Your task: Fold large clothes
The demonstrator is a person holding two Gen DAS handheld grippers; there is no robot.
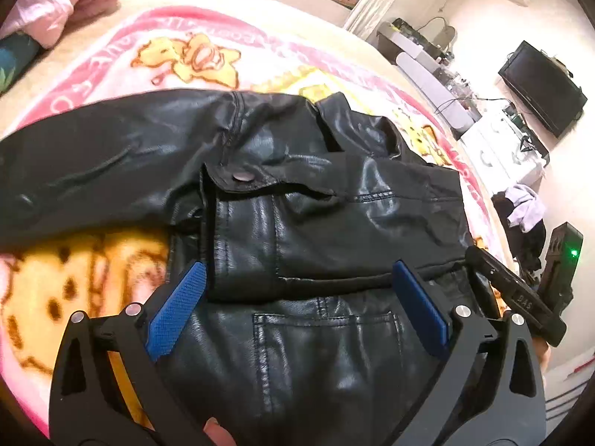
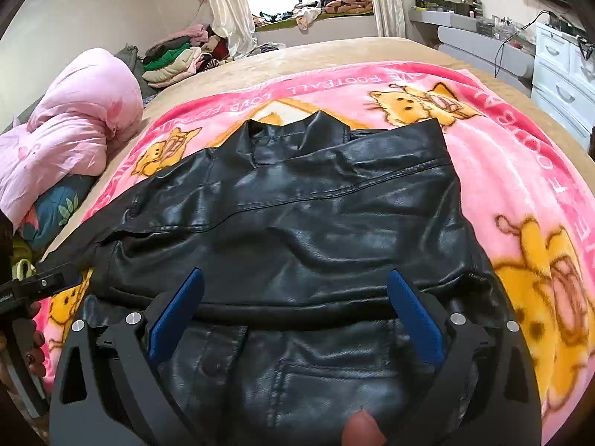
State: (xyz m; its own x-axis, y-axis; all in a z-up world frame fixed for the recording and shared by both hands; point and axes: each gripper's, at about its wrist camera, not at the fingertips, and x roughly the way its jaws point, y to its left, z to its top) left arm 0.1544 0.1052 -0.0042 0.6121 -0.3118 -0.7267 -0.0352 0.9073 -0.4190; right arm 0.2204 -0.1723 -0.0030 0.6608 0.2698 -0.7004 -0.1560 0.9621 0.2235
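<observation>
Black leather jacket [image 2: 297, 223] lies partly folded on the pink cartoon blanket [image 2: 520, 186], both grippers spread wide over its near part.

At the far left a pink quilt [image 2: 74, 122] is bundled on the bed. The left gripper [image 1: 297, 278] hangs above the jacket's near left side, blue pads [image 1: 178, 308] well apart and clamping nothing; one sleeve [image 1: 93, 160] stretches out to the left. The right gripper [image 2: 295, 286] hovers over the folded near edge, its fingers equally wide and empty. White drawers [image 2: 561, 74] stand far right.
</observation>
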